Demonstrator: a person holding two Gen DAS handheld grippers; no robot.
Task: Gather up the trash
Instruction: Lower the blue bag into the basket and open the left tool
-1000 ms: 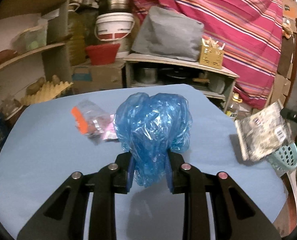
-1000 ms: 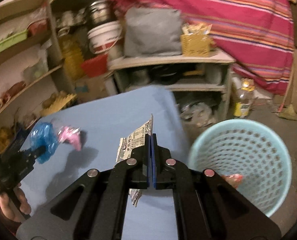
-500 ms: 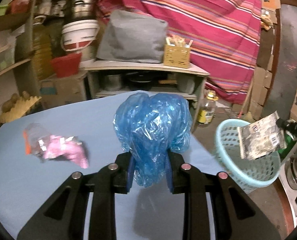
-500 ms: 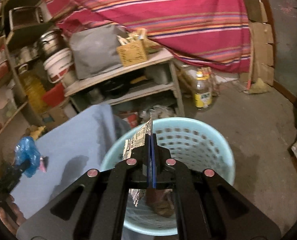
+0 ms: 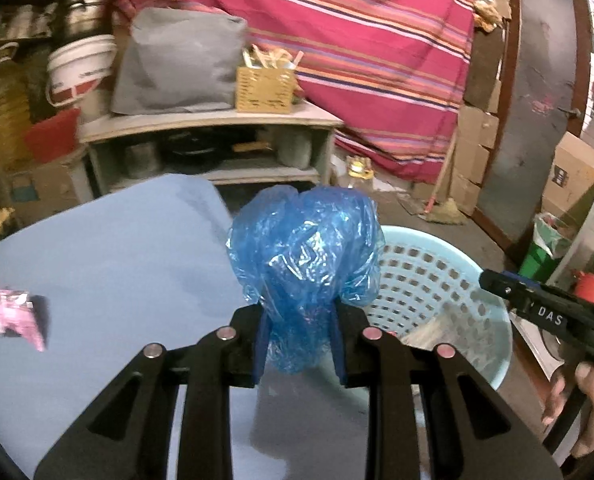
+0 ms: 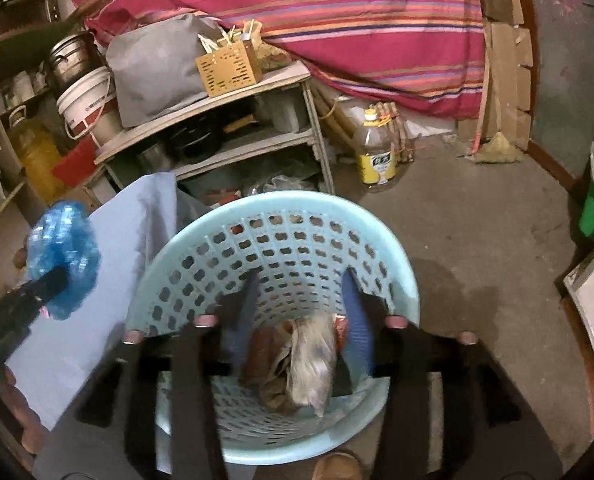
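The left gripper [image 5: 297, 344] is pinching a crumpled blue plastic bag [image 5: 303, 256] above the blue table's [image 5: 109, 264] edge. The right gripper [image 6: 297, 312] is hovering with fingers spread over the pale blue basket [image 6: 225, 236], a printed wrapper [image 6: 311, 364] blurred inside it.

1. My left gripper [image 5: 297, 344] points forward and slightly down; its two blue-padded fingers [image 5: 258, 344] are closed on a crumpled blue plastic bag [image 5: 303, 252], which bulges above the fingertips.
2. In the right wrist view, that same gripper [image 6: 53, 280] enters from the left edge as a dark arm, bag at its tip.
3. My right gripper [image 6: 297, 312] tilts steeply downward; its jaws stand wide apart with nothing between the blue pads [image 6: 355, 320]. Motion blur softens both fingers.
4. In the left wrist view, my right hand [image 5: 589, 404] wraps the handle at the lower right edge, the gripper body reaching leftward.
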